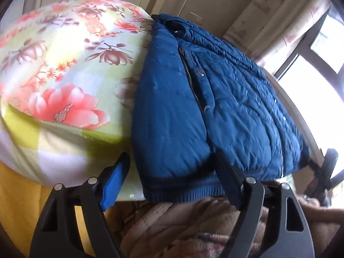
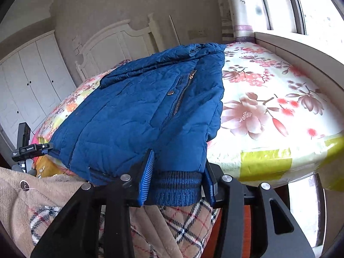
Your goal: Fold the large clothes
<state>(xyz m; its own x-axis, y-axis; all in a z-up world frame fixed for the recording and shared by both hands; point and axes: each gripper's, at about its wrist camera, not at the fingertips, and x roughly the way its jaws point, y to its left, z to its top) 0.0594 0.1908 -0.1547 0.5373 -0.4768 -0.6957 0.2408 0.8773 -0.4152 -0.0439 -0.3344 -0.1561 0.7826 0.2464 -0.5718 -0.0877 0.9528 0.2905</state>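
Down at the hem, the left gripper's [image 1: 172, 176] right finger [image 1: 228, 172] slips behind the blue jacket [image 1: 215, 107], tip out of sight. The right gripper [image 2: 178, 176] covers part of the ribbed cuff [image 2: 176, 189], and the window [image 1: 311, 86] is blown out white. The bed's [image 2: 268, 107] far end hides behind the jacket.

- Premises: a home bedroom.
- Bed [image 2: 268, 99] with flowered sheet and white headboard [image 2: 116, 40].
- White wardrobe [image 2: 32, 81] against the wall.
- Curtain [image 2: 243, 10] beside a window [image 2: 311, 4].
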